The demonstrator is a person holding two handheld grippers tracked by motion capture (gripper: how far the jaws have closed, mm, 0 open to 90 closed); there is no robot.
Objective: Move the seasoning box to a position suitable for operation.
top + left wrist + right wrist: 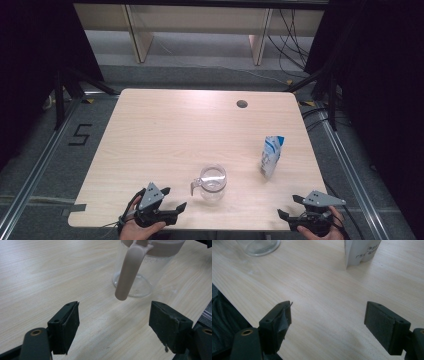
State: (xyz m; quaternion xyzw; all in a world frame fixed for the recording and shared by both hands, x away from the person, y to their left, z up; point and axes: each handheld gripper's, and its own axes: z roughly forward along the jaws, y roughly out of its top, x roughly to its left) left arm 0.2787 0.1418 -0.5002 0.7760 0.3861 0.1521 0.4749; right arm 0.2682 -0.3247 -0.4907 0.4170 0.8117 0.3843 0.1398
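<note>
A clear glass jug (212, 183) with a beige handle and rim stands upright near the table's front middle. In the left gripper view the jug (140, 275) is close ahead, its handle hanging toward the jaws. A white and blue pouch (271, 156) stands upright to the right of it; its lower part (360, 251) is in the right gripper view. My left gripper (172, 198) rests at the front left, open and empty (113, 325). My right gripper (290, 206) sits at the front right edge, also open with nothing between its jaws (328, 325).
The wooden table (165, 135) has a round cable hole (242, 104) at the back right. Its front edge runs just under both hands. Metal floor rails and dark curtains flank the table, and cables lie on the floor behind it.
</note>
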